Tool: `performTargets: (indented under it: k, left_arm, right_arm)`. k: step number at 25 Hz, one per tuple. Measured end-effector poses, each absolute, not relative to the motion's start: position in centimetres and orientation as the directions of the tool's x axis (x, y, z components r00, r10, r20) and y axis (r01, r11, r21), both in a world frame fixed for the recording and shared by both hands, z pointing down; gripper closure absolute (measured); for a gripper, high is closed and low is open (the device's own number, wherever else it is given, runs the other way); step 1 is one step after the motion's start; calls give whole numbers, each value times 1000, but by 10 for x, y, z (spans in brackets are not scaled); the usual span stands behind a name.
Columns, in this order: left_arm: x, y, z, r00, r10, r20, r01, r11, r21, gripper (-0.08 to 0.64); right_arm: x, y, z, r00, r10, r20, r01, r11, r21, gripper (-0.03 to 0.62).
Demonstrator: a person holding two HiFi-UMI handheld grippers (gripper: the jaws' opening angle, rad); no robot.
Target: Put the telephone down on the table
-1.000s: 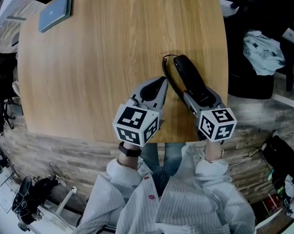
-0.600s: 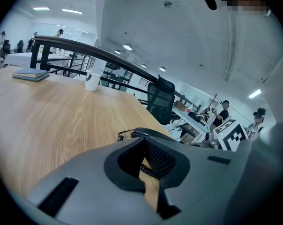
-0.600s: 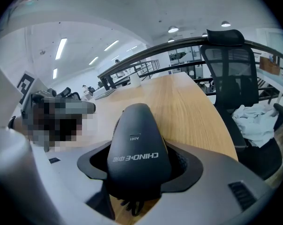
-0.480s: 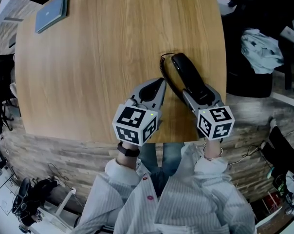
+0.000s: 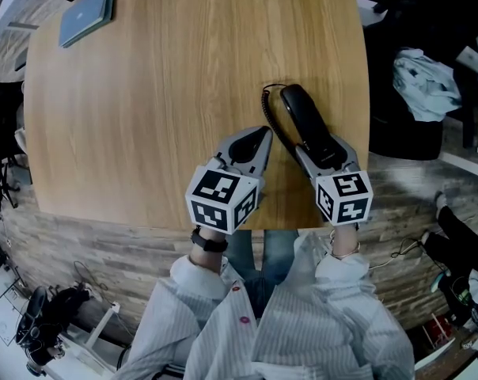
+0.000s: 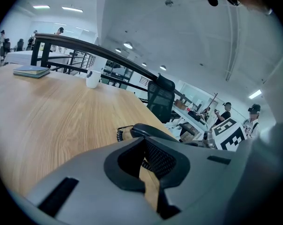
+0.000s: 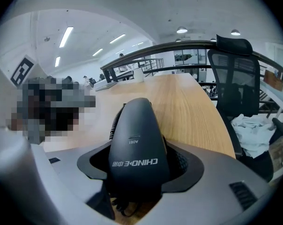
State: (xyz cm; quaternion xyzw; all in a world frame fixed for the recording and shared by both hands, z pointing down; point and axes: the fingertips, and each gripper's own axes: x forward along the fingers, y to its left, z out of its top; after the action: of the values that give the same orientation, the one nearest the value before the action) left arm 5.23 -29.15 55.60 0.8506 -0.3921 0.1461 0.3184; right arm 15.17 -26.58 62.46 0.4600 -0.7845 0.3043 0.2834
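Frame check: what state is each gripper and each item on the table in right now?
Left gripper: shut, empty.
Right gripper: shut on the telephone.
Telephone: gripped at one end, lying along the table; contact unclear.
Cord: coiled, beside the telephone.
Book: closed, flat.
Cup: upright.

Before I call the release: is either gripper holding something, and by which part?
The right gripper grips the telephone handset by its near end, jaws shut on its sides. The left gripper holds nothing, jaws together.
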Motion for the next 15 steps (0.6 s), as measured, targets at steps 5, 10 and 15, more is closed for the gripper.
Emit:
performTargets:
  k: [5, 10, 15]
  left_arm:
    - [51, -290, 554, 648, -577, 497, -761, -487, 428, 551]
    - [51, -287, 552, 649, -578, 494, -761, -490, 427, 551]
    - [46, -287, 545, 642, -590, 490, -767, -483, 422, 551]
  right_arm:
    - [150, -264, 628, -412, -513, 753, -887, 414, -203, 285]
    - [150, -264, 627, -421, -510, 750, -885, 413, -216, 285]
    - [148, -264, 626, -427, -497, 755, -885, 401, -237, 284]
